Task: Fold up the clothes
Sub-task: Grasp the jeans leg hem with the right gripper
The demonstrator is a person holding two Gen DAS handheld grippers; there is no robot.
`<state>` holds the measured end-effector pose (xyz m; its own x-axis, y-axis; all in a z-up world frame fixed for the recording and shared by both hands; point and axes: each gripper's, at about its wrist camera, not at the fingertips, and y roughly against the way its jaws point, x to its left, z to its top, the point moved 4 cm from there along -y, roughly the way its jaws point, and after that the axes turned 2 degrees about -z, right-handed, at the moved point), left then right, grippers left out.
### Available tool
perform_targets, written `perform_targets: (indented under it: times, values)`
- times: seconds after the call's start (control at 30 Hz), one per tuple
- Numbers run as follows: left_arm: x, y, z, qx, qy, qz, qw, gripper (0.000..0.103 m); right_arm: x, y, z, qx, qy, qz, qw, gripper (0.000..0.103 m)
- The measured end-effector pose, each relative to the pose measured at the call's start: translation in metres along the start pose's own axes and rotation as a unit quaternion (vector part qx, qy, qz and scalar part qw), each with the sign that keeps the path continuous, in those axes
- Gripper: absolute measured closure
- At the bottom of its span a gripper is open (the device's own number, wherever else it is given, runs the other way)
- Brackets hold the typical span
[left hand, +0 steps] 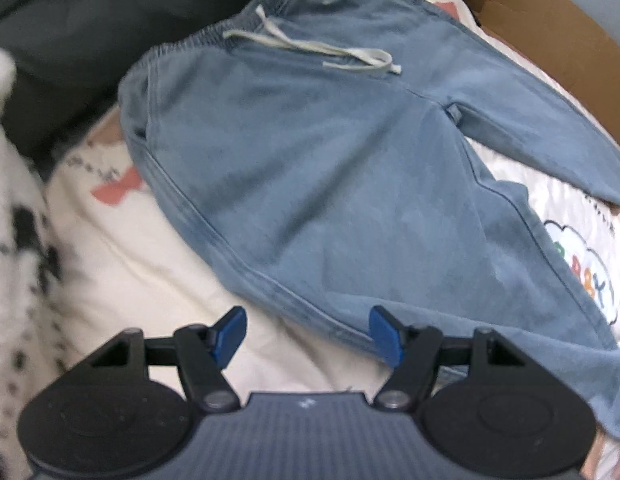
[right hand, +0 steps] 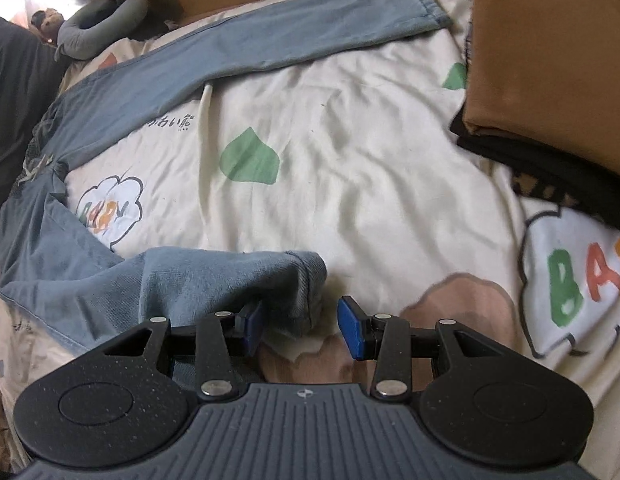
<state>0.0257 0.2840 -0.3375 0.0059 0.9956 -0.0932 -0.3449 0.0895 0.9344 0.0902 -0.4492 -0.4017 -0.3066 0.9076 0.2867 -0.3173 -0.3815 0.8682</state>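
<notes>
Light blue drawstring pants [left hand: 330,168] lie flat on a cream printed sheet [left hand: 149,272], waistband and white cord [left hand: 310,46] at the far side. My left gripper [left hand: 307,334] hovers open over the outer seam of the near leg; its right pad [left hand: 386,334] is over the cloth edge and its left pad is over the sheet. In the right wrist view the pants [right hand: 69,256] spread both legs, the far cuff [right hand: 426,8] at the top. The near cuff [right hand: 301,280] lies crumpled between the fingers of my right gripper [right hand: 303,332]. It is open, with its right pad [right hand: 352,332] clear of the cloth.
A folded brown cloth [right hand: 550,60] on a black garment [right hand: 530,168] lies at the right. A grey neck pillow [right hand: 101,20] and cardboard [left hand: 550,28] sit at the back. A spotted black-and-white fleece [left hand: 17,240] and dark fabric [left hand: 69,40] border the left.
</notes>
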Motion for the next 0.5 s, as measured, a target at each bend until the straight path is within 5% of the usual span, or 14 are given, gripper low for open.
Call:
perform_targets:
  times: [0.1, 0.27, 0.4, 0.5]
  values:
    - [-0.001, -0.01, -0.004, -0.001, 0.032, -0.021, 0.9993, 0.033, 0.006, -0.005, 0.001, 0.005, 0.009, 0.004, 1.0, 0.057]
    - [-0.003, -0.024, -0.008, 0.001, 0.095, -0.045, 0.9945, 0.034, 0.005, 0.001, 0.0, 0.005, 0.013, 0.004, 1.0, 0.093]
    - [-0.005, -0.034, -0.013, 0.005, 0.133, -0.068, 0.9887, 0.042, 0.003, 0.02, -0.001, 0.006, 0.025, 0.005, 1.0, 0.094]
    - [-0.004, -0.037, -0.017, 0.005, 0.155, -0.075, 0.9851, 0.058, 0.001, 0.038, -0.002, 0.01, 0.041, -0.002, 0.999, 0.095]
